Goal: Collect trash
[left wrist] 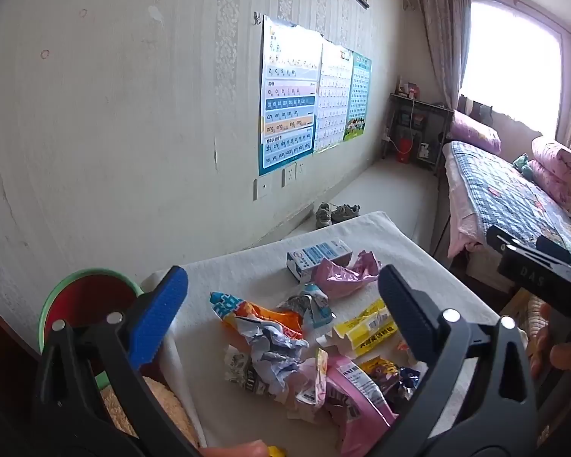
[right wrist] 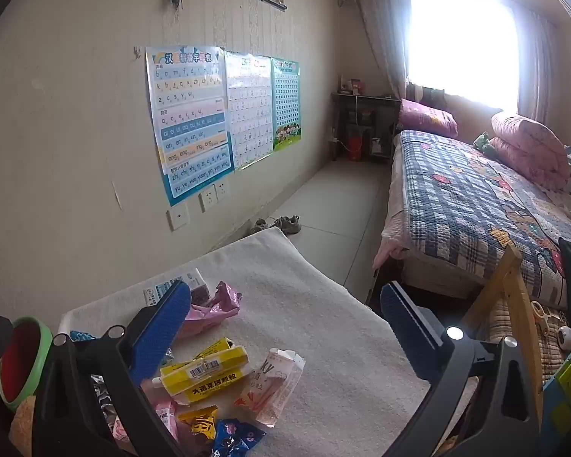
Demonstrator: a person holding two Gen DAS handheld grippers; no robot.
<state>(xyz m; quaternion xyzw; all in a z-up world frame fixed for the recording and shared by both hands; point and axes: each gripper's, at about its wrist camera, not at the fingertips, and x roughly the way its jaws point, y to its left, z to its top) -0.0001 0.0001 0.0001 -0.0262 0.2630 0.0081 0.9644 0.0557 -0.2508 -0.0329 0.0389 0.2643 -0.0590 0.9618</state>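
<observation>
- Left gripper [left wrist: 281, 304] wide open, nothing in it, over the wrapper pile [left wrist: 285, 346] at frame bottom-center.
- Right gripper [right wrist: 285, 312] spread wide too; yellow box [right wrist: 203, 375] lower left on white towel [right wrist: 323, 304].
- Red-green bin [left wrist: 80, 304] at far left.

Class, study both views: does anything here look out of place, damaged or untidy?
Yes. Crumpled snack wrappers, a flattened yellow box and a torn pink bag lie scattered across the white cloth. Small shoes sit loose on the floor by the wall.
</observation>
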